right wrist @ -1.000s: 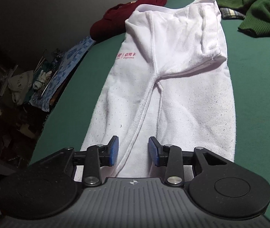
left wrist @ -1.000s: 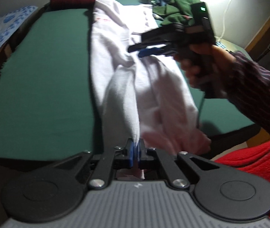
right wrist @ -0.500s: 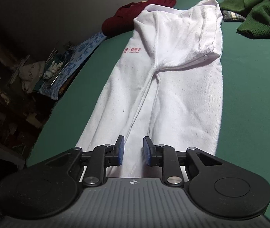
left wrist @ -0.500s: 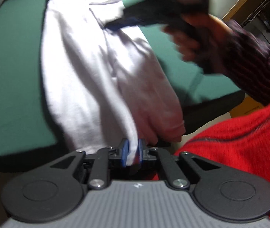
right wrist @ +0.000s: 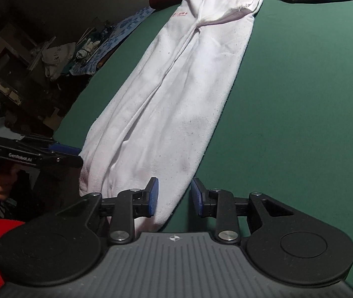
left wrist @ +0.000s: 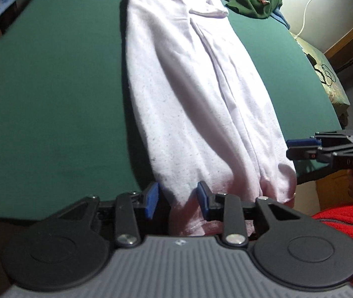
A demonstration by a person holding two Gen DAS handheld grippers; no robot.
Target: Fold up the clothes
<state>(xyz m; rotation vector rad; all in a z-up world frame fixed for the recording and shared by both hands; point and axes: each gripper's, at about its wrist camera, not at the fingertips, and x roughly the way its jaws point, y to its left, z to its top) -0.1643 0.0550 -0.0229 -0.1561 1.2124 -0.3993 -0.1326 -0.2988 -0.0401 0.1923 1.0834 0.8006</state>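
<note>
- Since a second ago, left tool point(left wrist: 176, 198) has let go of white trousers point(left wrist: 189, 87); it gapes.
- Right tool point(right wrist: 172, 196) gapes too.
- "GenRobot.AI" reads on left tool's side; red trouser print illegible.

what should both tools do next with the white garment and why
Probably close both tools on the hem. The left tool and right tool are open at the near end of the white garment, which lies long on the green table, unfolded.
</note>
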